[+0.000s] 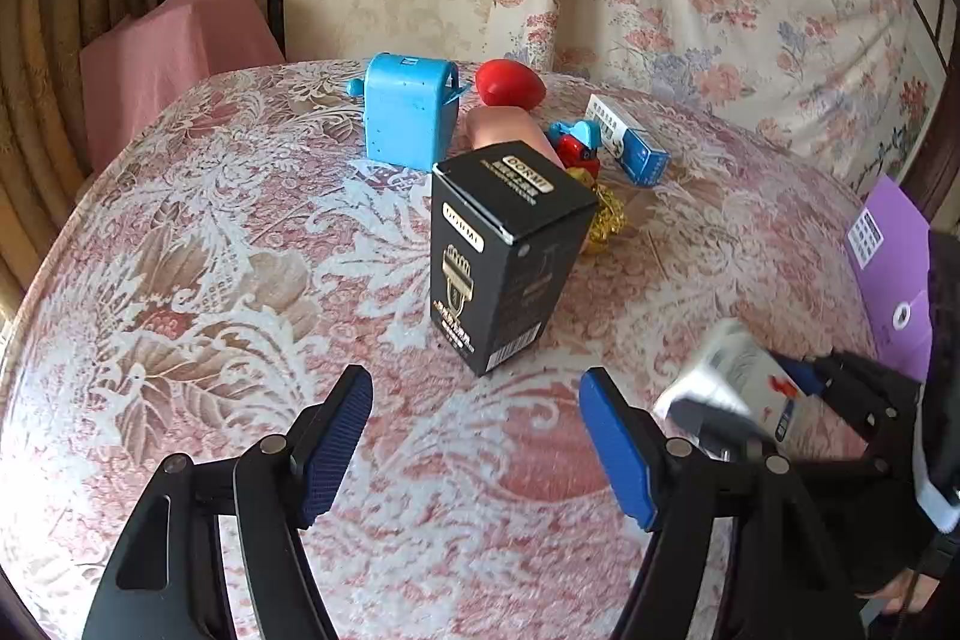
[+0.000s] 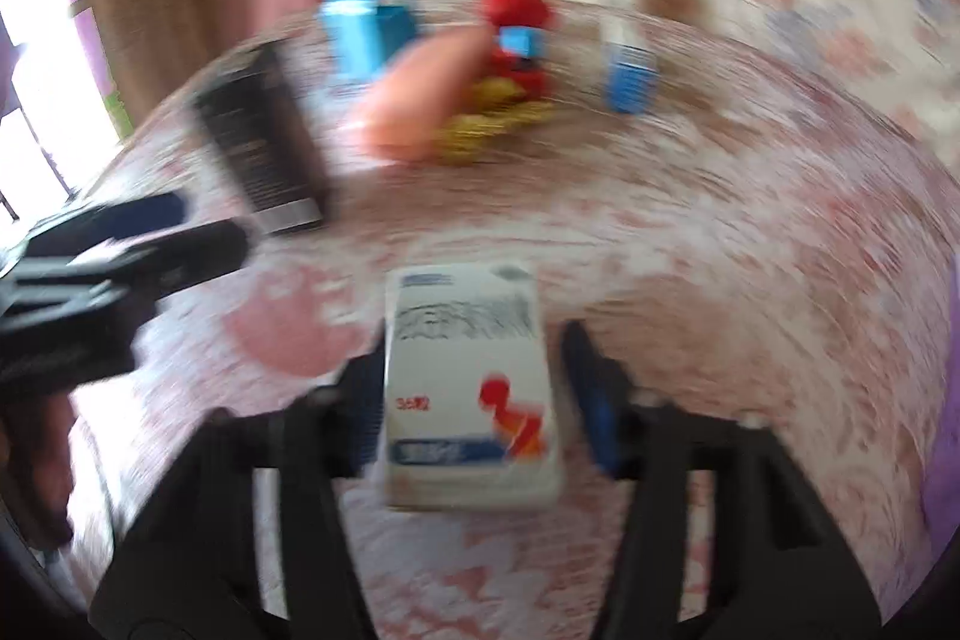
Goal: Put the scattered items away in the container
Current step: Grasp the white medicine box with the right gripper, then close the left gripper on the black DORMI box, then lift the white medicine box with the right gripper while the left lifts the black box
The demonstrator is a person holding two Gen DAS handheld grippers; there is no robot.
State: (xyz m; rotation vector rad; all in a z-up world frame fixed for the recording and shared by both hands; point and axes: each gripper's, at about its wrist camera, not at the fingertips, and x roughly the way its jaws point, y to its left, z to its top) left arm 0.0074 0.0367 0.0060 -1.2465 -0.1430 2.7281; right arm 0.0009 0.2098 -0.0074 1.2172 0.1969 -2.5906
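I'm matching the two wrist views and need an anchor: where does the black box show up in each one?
Left wrist: black box stands upright at centre, just beyond the open left hand-held gripper.
Right wrist: black box sits upper left, blurred, leaning in the picture, above the other gripper's arm.
Shared landmark: the blue container at the table's far edge, behind the box in both views.

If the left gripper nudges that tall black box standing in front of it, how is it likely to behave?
The black box stands on its small end on a soft lace cloth, so a high push would probably tip it. It looks like stiff, glossy carton: likely light and possibly slick. The left gripper has its jaws open.
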